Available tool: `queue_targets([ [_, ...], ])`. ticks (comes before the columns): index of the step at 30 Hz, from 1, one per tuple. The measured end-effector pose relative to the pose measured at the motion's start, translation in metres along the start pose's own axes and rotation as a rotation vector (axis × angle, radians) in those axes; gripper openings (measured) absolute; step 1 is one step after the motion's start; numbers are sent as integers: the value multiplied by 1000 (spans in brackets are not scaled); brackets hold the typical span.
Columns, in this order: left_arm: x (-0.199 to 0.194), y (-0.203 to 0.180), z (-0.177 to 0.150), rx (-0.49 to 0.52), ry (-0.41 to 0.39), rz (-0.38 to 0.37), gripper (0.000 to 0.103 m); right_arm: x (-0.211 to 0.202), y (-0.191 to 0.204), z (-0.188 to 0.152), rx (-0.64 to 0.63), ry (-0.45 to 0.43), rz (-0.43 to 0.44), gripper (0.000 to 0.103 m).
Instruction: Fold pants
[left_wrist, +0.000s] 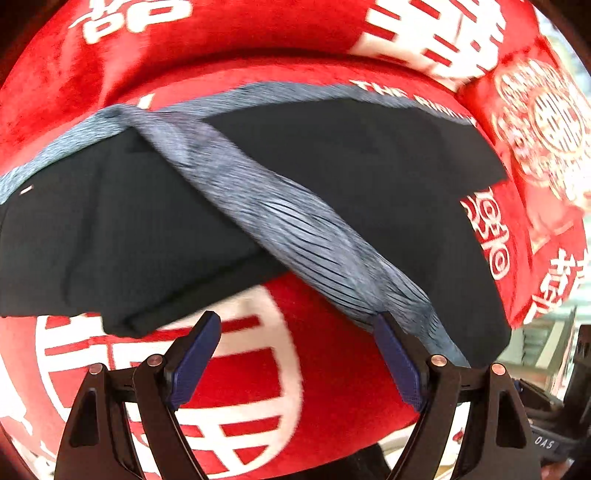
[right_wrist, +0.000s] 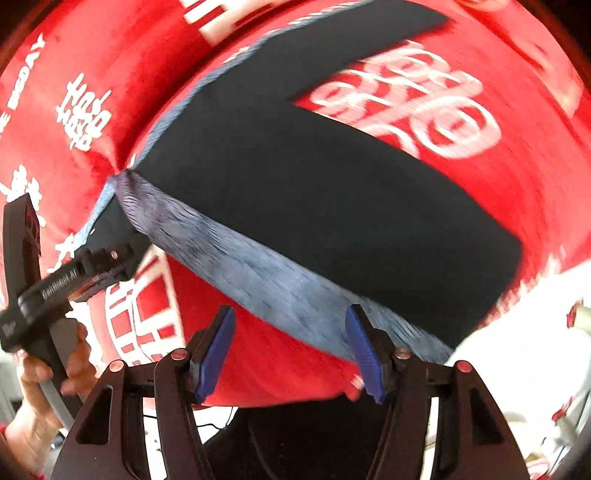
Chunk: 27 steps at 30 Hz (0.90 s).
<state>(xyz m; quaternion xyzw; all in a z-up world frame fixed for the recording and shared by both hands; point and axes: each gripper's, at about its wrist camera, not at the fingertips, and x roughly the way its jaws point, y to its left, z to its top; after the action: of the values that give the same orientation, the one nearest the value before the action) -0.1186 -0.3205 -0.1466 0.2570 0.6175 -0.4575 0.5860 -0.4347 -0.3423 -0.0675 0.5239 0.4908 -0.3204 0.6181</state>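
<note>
We see the black pants (left_wrist: 369, 177) lying on the red blanket (left_wrist: 317, 369), the grey waistband (left_wrist: 295, 229) folded across them. Both our grippers, left (left_wrist: 299, 354) and right (right_wrist: 290, 347), stand spread above it and pinch nothing

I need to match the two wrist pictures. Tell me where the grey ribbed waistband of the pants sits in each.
Left wrist: grey ribbed waistband runs diagonally from upper left to lower right.
Right wrist: waistband runs diagonally from middle left to lower right.
Shared landmark: red blanket underneath.
</note>
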Motion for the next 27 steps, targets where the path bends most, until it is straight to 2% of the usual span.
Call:
queue_targets([
  [4,10,-11,-7,18,21,-14,85,-5,-38,-24,99,-19,-35,66],
  [8,18,-15,-6,-5,42,-11,85,-2,-65,-32,113,-23,-69,66],
  [15,27,-33,-8,-5,56,18,85,19,-92,-34,109,39,41,66],
  [19,35,-41,-11,-36,73,30,85,21,-88,-32,62,52,149,63],
  [21,36,-46,-13,-34,65,51,85,24,-87,-29,32,61,174,59],
  [24,35,-51,-14,-33,60,40,85,32,-88,-25,36,77,218,50],
  [25,34,-52,-15,-37,58,28,82,36,-89,-23,43,92,236,37],
  [26,33,-53,-15,-40,56,21,64,39,-91,-22,53,117,263,12],
  [27,32,-53,-16,-38,58,15,53,38,-93,-19,64,134,302,8],
])
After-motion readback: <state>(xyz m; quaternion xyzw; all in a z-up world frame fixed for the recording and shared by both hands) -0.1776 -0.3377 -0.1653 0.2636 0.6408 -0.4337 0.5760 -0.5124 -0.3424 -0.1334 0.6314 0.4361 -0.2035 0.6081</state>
